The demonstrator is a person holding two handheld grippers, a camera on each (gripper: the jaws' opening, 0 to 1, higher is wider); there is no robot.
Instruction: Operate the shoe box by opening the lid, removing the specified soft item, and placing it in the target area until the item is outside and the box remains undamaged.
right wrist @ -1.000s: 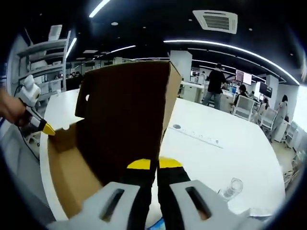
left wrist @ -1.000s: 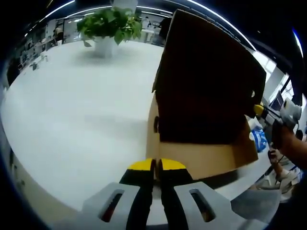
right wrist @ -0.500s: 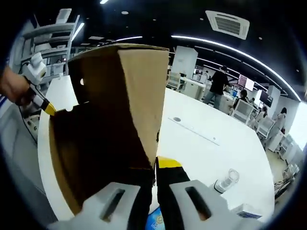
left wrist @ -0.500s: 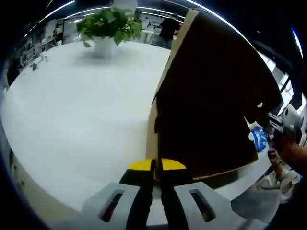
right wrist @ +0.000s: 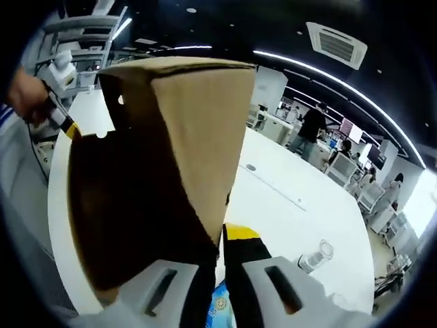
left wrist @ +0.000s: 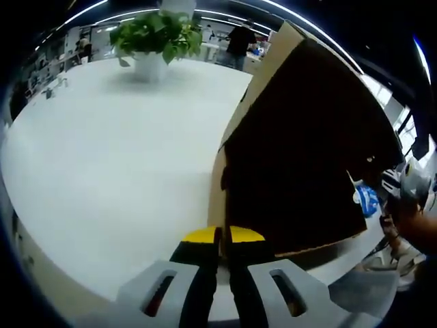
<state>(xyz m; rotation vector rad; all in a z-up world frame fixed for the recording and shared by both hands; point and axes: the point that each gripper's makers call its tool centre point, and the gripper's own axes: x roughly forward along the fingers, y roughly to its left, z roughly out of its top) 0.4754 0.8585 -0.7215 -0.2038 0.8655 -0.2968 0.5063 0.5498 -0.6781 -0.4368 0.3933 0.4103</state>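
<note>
Here the brown cardboard shoe box (left wrist: 300, 157) stands on the white table (left wrist: 102, 150), its lid (right wrist: 198, 137) swung up. Both the left gripper (left wrist: 223, 236) and right gripper (right wrist: 222, 236) are clenched on the box's edges, likely steadying it. The soft item is hidden.

The white table (left wrist: 102, 157) carries the shoe box (left wrist: 300, 171), a potted plant (left wrist: 153, 37), and perhaps a glass (right wrist: 315, 256).

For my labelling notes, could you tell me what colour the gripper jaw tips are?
Yellow tips on black jaws, clearest on the left gripper in the left gripper view.
</note>
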